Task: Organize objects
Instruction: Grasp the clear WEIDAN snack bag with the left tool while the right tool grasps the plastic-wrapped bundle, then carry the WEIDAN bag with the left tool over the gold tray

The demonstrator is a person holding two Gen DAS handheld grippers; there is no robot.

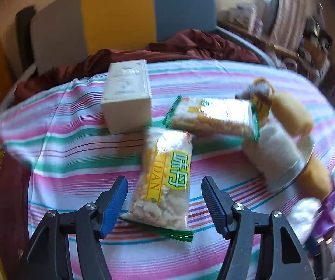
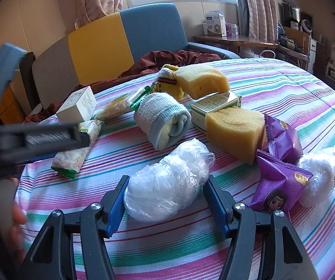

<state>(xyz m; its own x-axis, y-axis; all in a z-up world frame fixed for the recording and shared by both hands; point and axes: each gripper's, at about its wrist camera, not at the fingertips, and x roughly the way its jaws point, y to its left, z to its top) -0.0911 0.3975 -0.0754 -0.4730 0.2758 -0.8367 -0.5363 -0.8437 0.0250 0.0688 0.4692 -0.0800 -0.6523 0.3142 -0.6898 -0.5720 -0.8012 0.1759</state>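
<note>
While lying flat, the snack packet (image 1: 165,182) points away lengthwise.

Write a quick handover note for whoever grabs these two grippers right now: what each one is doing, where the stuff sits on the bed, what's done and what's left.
Left gripper: open, jaws straddling a snack packet that lies flat on the striped sheet; pads not touching it.
Right gripper: jaws either side of a plastic-wrapped white bundle, pads against its sides; bundle rests on the sheet.
Elsewhere: second snack packet, white box, rolled sock, two sponges, green box, two purple packets, another white bundle.
Done: nothing visibly sorted.
Left: everything, all still in one mixed pile.
</note>
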